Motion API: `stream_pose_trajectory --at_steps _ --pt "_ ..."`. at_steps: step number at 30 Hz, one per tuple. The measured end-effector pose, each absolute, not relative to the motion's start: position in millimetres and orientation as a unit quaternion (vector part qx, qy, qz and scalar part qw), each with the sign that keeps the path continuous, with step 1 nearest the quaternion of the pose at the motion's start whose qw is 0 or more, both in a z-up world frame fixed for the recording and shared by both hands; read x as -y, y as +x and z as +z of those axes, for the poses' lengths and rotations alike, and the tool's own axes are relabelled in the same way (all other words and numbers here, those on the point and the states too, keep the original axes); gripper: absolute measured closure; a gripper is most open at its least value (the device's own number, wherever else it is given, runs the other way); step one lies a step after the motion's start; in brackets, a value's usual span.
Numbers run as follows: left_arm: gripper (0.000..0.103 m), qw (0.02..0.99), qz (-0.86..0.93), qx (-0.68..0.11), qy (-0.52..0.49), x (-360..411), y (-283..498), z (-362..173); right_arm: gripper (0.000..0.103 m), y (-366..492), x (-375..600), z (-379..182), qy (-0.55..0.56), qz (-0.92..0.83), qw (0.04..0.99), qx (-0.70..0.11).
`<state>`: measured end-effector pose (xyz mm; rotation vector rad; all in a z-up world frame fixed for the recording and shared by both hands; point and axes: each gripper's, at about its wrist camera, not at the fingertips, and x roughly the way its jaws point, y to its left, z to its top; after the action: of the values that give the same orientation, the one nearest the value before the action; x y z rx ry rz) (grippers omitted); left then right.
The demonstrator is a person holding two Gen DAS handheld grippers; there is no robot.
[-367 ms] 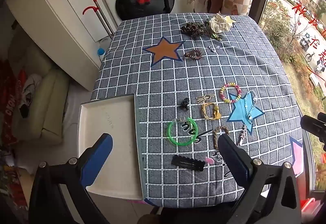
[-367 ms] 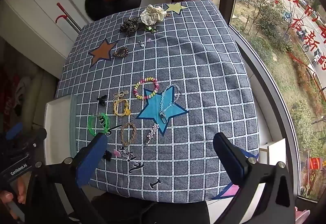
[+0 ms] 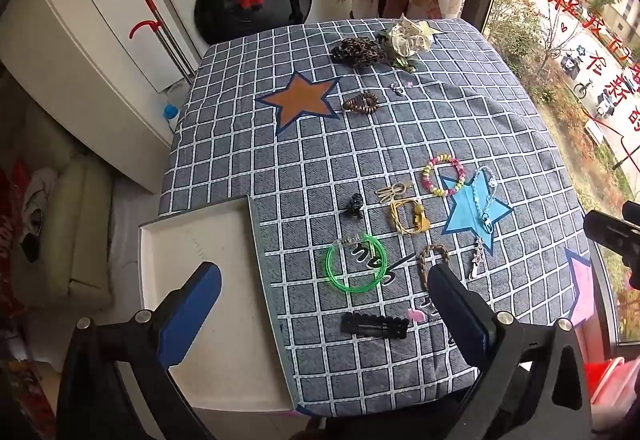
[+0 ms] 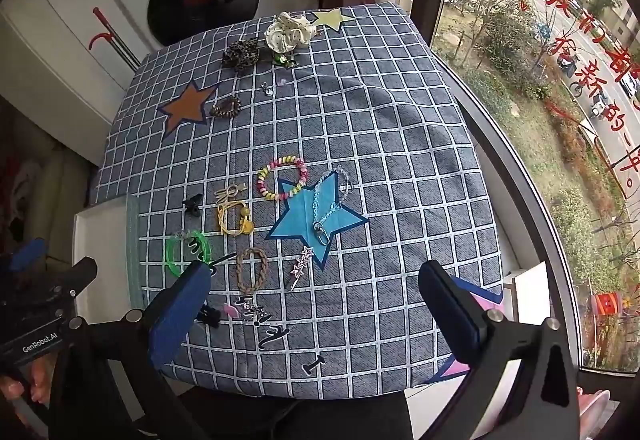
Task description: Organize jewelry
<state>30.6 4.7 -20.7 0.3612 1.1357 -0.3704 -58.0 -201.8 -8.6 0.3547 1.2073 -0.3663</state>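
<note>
Grey checked cloth covers the table (image 3: 360,143), and nearly all the jewelry lies loose on it near the blue star (image 3: 472,213) patch. A pale blue chain (image 3: 486,199) drapes right across the star; the multicoloured bead bracelet (image 3: 442,175) touches its upper-left point; the yellow cord piece (image 3: 408,217) sits just left of it, the braided brown loop (image 3: 432,262) and a small silver charm (image 3: 478,260) just below it. The green bangle (image 3: 356,264) and the black hair clip (image 3: 374,326) lie further to the star's lower left.

Both tools hover above the cloth with nothing in them — the left gripper (image 3: 324,304) has its tongs spread wide, and so does the right gripper (image 4: 316,298).

The risk, as I judge it, is crowding: pieces around the star sit so close that wide tongs could drag a neighbour along, and the thin chain may slip or snag on the soft cloth.

The white tray (image 3: 160,240), well to the star's left and overhanging the table edge, looks empty — a hard press on its outer side might tip it.
</note>
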Motion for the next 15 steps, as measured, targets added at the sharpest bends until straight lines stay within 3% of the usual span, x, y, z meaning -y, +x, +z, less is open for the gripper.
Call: stream_pose_trajectory --at_steps 15 --pt "0.0 0.841 -0.159 -0.494 0.154 -11.6 22.8 -4.2 0.0 -56.1 191.3 11.5 0.131 -0.163 0.825 -0.526"
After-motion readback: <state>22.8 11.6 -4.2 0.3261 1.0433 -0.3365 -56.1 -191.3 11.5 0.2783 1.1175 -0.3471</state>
